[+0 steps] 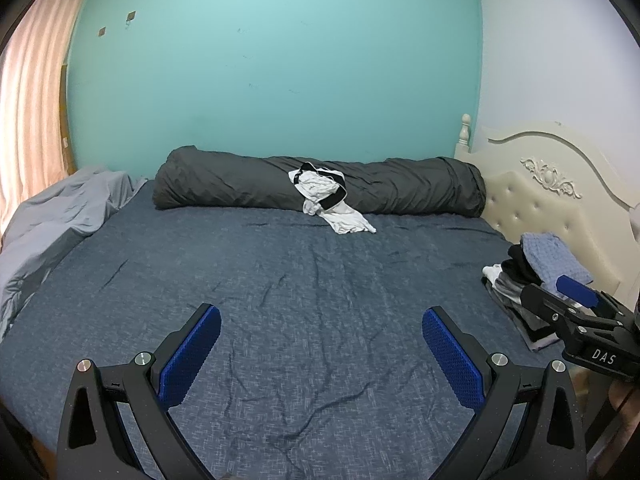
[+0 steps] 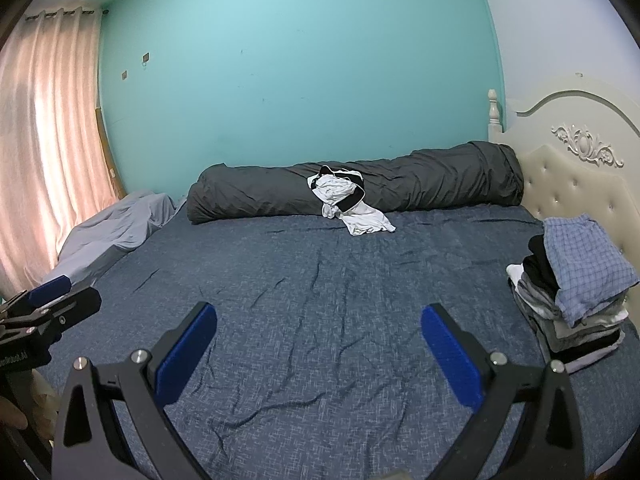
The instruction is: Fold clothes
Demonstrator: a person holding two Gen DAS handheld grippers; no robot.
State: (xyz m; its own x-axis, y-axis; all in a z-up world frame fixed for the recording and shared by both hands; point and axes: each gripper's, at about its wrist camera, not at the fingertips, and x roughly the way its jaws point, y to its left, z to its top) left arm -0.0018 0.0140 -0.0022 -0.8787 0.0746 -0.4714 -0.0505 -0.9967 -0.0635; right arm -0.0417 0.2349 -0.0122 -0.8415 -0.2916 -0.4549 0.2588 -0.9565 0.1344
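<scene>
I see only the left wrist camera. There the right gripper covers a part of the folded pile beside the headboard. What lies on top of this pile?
Observer: A blue checked garment tops the pile of folded clothes and hangs down its near side.
Operator: Of the right gripper I see only one finger. Is it open?
Observer: Yes. The right gripper is wide open, with nothing between its pads, only the dark blue bedsheet below.

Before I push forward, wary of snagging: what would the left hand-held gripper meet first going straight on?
Probably the wrinkled dark blue bedsheet: the open left hand-held gripper tilts downward over it, well short of the crumpled white-and-black garment. Depth is uncertain.
</scene>
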